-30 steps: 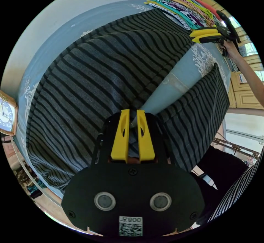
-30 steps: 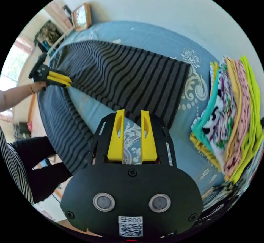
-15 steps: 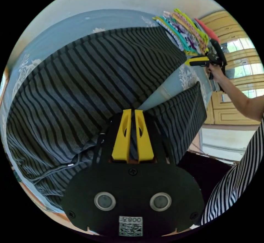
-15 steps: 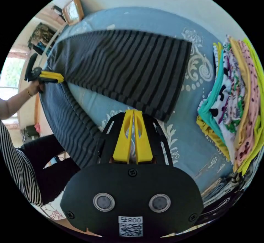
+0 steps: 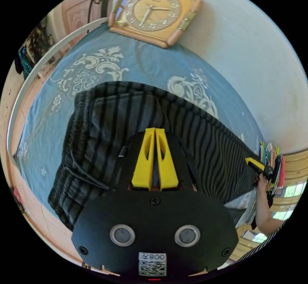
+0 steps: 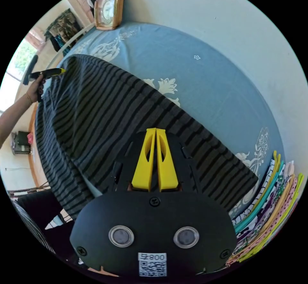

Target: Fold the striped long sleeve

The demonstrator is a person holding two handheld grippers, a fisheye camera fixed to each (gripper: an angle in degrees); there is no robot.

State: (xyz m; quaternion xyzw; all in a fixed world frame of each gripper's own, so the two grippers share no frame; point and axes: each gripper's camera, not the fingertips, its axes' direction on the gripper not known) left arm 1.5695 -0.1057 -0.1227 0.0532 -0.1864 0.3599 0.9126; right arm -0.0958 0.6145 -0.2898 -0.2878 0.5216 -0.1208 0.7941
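On the blue patterned bedspread [image 6: 205,72] the grey-and-black striped long sleeve [image 6: 106,110] lies spread out, one edge draping over the near side of the bed. Your left gripper [image 5: 155,133] has its yellow jaws pressed together on a fold of the striped fabric. Your right gripper [image 6: 156,133] is clenched too, over the garment; whether cloth sits between its jaws you cannot tell. A stack of colourful folded clothes [image 6: 269,200] lies beside the garment, and a wooden-framed clock [image 5: 154,12] leans against the wall.
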